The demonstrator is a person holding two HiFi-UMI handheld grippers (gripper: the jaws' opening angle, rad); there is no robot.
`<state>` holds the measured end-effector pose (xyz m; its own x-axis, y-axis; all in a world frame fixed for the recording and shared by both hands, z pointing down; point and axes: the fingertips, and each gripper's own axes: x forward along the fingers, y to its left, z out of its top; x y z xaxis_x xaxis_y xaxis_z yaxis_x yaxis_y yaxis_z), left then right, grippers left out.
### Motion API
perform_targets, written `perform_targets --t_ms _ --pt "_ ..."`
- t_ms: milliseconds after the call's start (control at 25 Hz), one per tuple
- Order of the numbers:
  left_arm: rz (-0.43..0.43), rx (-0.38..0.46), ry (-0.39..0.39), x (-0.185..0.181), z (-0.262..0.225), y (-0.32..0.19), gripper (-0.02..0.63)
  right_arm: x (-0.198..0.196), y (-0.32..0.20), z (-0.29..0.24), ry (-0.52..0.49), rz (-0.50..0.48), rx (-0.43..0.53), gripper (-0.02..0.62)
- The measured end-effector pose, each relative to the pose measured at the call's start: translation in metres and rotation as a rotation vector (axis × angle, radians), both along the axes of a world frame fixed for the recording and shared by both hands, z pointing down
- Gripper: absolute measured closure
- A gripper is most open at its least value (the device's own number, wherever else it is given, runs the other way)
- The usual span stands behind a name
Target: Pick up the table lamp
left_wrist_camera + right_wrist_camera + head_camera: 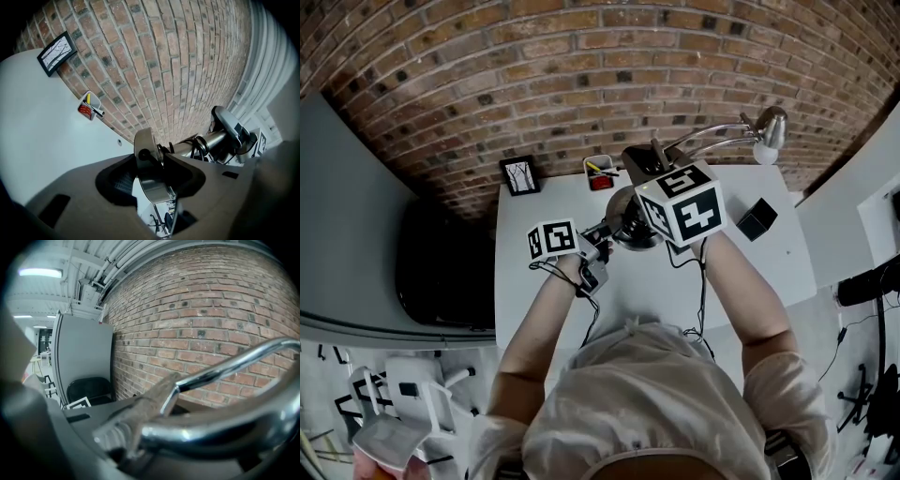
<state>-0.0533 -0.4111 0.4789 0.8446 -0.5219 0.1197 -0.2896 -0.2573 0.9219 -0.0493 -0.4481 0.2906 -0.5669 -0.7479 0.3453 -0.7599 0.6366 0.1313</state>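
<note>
We held the table lamp (633,223) in both claws over the white counter (750,277), close to the brick wall (581,56). The left claw (154,171) was closed on the lamp's round metal base (149,190). In the left gripper view the disc stood edge-on between the two jaws, which were drawn in against its faces.

The right claw (659,156) sat further back toward the wall, clamped on the lamp's chrome arms (220,427). In the right gripper view one bright tube ran across between the jaws. A second, thinner tube rose from there to the right in front of the bricks.

In the head view the arms reached from the right claw out to the right. They ended at the lamp head (769,125) with its white bulb, which hung near the counter's back right corner. We could not tell whether the base touched the counter or was clear of it.

Along the back edge a black picture frame (520,175) leaned at the left. A white pencil cup (600,172) stood between it and the lamp, just beside the base. A small black box (757,218) lay on the right part of the counter, apart from both claws. A black chair (441,272) stood left of the counter, near the wall.
</note>
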Motion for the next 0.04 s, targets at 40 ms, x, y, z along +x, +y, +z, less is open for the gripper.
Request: perform_targets --t_ms 40 --pt "0.0 -0.001 0.001 0.0 0.0006 0.0001 0.425 0.0001 0.0 0.0005 0.0 0.001 0.0 0.568"
